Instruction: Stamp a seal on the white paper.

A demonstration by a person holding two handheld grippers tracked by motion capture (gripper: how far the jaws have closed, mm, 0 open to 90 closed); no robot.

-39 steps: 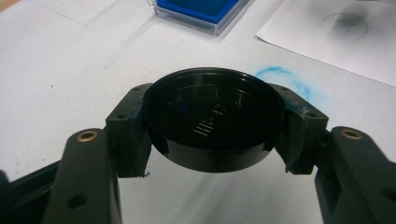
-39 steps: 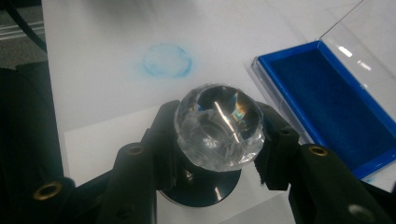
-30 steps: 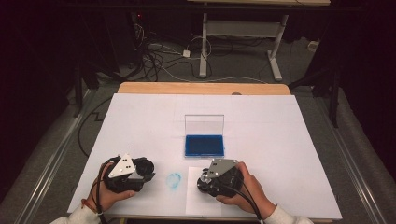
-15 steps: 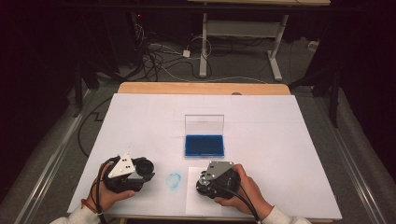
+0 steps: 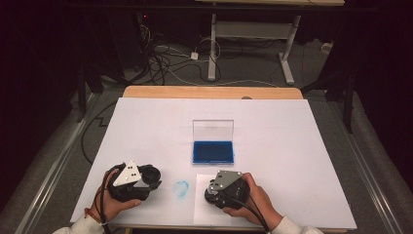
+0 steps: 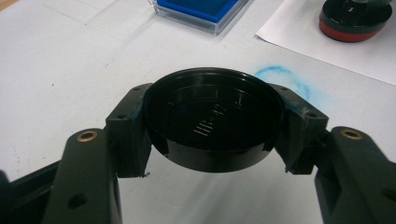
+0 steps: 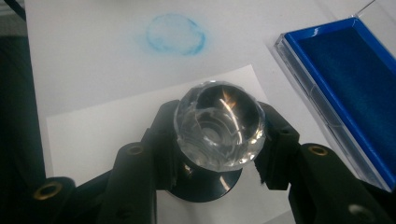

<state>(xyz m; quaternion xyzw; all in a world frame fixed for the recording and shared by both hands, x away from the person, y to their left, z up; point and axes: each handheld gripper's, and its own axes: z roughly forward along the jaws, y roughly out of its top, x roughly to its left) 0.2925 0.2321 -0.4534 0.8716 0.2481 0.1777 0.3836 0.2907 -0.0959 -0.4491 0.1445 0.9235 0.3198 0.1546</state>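
Observation:
My left gripper (image 5: 148,176) (image 6: 215,128) is shut on a round black cap (image 6: 215,119) (image 5: 151,173), held just above the table at the front left. My right gripper (image 5: 213,191) (image 7: 218,144) is shut on a stamp with a clear faceted knob (image 7: 218,125) (image 5: 211,190). The stamp's black and red base (image 6: 356,18) rests on a white paper sheet (image 5: 202,210) (image 7: 93,135). Behind it lies a blue ink pad (image 5: 213,151) (image 7: 350,79) in a clear case, its lid (image 5: 213,130) standing upright.
A blue ring-shaped ink smudge (image 5: 181,189) (image 7: 176,33) (image 6: 280,77) marks the white table cover (image 5: 292,146) between the grippers. The wooden table edge (image 5: 209,92) runs along the back. Cables and desk legs lie on the floor beyond.
My right gripper with the stamp has edged slightly left and toward the person. The left gripper and cap have stayed put.

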